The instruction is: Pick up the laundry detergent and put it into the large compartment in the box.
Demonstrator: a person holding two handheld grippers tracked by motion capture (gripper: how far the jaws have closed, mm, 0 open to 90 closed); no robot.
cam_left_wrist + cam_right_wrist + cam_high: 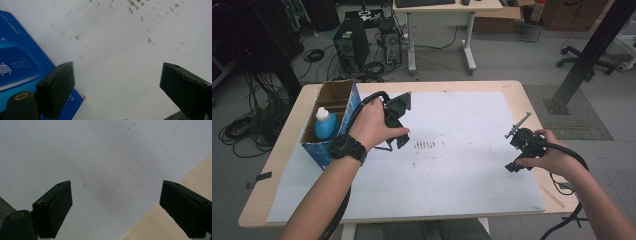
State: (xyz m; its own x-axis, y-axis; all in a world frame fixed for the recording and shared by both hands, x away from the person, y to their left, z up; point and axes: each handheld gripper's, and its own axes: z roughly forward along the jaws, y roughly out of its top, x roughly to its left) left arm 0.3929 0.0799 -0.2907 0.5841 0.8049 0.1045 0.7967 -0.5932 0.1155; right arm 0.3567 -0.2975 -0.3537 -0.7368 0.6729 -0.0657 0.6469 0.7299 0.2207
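Left tongs (398,122) gape wide, hold nothing, hover over white sheet (452,165) just beside blue carton (328,122). Blue bottle with white cap (325,123) stands upright inside carton, at left part of desk (517,95). Bottle lies to left of left tongs, long axis vertical. Right tongs (519,145) also spread wide, empty, near right edge of sheet, well apart from carton. Left hand (372,125) clearly nearer; judgement: reach into carton from above falls to it.

Wooden desk (522,95) under a white sheet

The white sheet (462,170) covers most of the top, smudged near its middle; an open blue box (319,150) stands on its left edge, wood bare around it.
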